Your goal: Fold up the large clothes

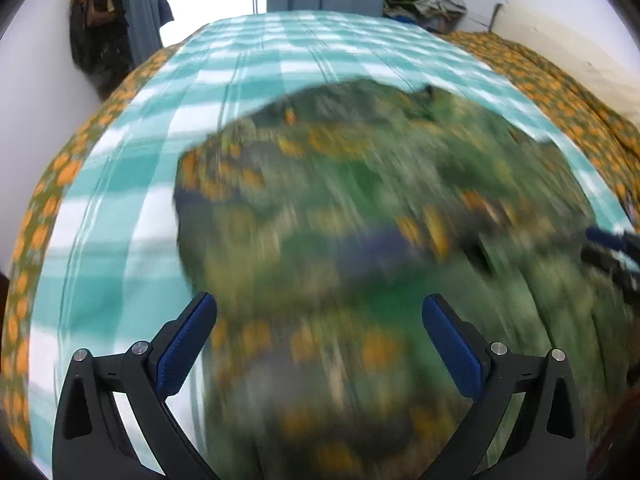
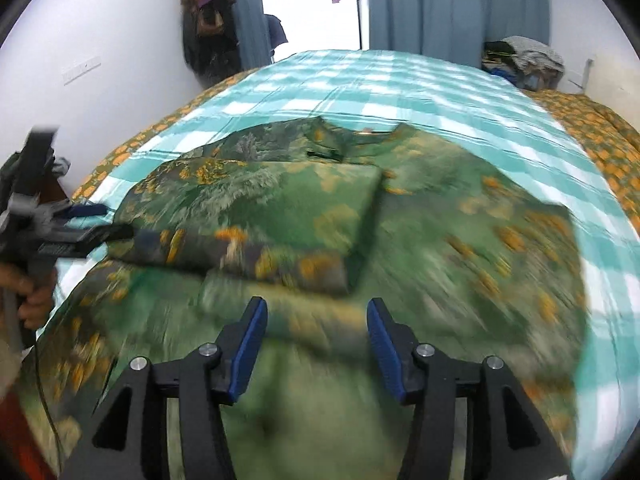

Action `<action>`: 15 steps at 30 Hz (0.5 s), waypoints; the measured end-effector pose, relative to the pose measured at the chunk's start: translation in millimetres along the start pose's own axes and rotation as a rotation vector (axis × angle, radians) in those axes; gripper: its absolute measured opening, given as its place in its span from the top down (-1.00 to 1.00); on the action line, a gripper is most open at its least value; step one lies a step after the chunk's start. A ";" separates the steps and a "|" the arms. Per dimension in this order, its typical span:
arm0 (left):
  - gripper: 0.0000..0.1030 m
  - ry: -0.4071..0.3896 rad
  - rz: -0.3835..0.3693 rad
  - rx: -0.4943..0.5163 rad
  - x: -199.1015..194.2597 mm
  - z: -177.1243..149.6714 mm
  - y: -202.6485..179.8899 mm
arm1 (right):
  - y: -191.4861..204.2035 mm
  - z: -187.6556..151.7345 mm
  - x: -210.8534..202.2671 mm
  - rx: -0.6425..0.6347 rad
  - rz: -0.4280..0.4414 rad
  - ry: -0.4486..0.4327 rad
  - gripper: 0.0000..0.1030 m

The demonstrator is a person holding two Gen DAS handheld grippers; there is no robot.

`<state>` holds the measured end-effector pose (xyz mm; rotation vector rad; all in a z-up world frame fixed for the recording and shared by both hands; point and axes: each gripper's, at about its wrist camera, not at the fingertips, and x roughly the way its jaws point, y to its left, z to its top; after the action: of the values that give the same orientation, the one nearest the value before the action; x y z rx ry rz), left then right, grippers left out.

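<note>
The left tongs (image 1: 319, 312) stand wide apart with nothing between the blue pads, hanging over the green garment (image 1: 360, 208). The right tongs (image 2: 317, 320) are also apart, less widely, and empty, above the near part of the same garment (image 2: 440, 240). The garment, green with orange flowers, lies spread on the teal-and-white checked sheet (image 2: 400, 88) of the bed, whose orange-patterned cover (image 2: 600, 136) shows at both edges. Its long axis runs from the near edge away toward the doorway, with the neck opening (image 2: 360, 132) at the far end. The right wrist view shows what the left wrist view blurs out: one side panel (image 2: 280, 208) is folded over onto the body, its edge running near the middle. That view also shows the left tongs (image 2: 100, 224) from the side at the folded panel's left edge, and a hand (image 2: 32, 296) gripping their handle. The left wrist view catches only the tip of the right tongs (image 1: 612, 248) at its right margin.
</note>
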<state>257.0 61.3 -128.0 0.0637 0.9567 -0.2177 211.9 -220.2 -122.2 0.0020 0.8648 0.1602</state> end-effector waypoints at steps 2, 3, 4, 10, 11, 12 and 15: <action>-0.98 0.009 -0.005 -0.017 -14.5 -30.2 -7.3 | -9.6 -20.3 -17.5 0.016 -0.044 0.008 -0.05; -0.98 0.013 -0.011 -0.026 -18.6 -41.3 -10.2 | -15.3 -36.6 -31.1 0.031 -0.073 0.005 -0.05; -0.98 0.027 -0.014 -0.043 -23.0 -56.7 -13.7 | -21.0 -48.6 -39.6 0.048 -0.091 0.006 -0.05; -0.98 0.025 -0.066 -0.152 -52.7 -92.3 -14.4 | -41.7 -110.6 -85.6 0.130 -0.154 0.009 -0.06; -0.98 0.014 -0.060 -0.143 -58.3 -91.5 -12.5 | -45.8 -115.8 -92.8 0.135 -0.163 0.005 -0.06; -0.98 0.001 -0.044 -0.136 -64.3 -89.5 -7.8 | -54.2 -119.8 -101.3 0.153 -0.177 -0.003 -0.06; -0.98 -0.012 -0.016 -0.219 -75.1 -91.3 23.3 | -82.7 -121.5 -119.9 0.233 -0.189 -0.024 -0.20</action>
<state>146.9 109.5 -120.3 -0.1465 0.9644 -0.1269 54.9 -326.6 -115.8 0.1391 0.8508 -0.1177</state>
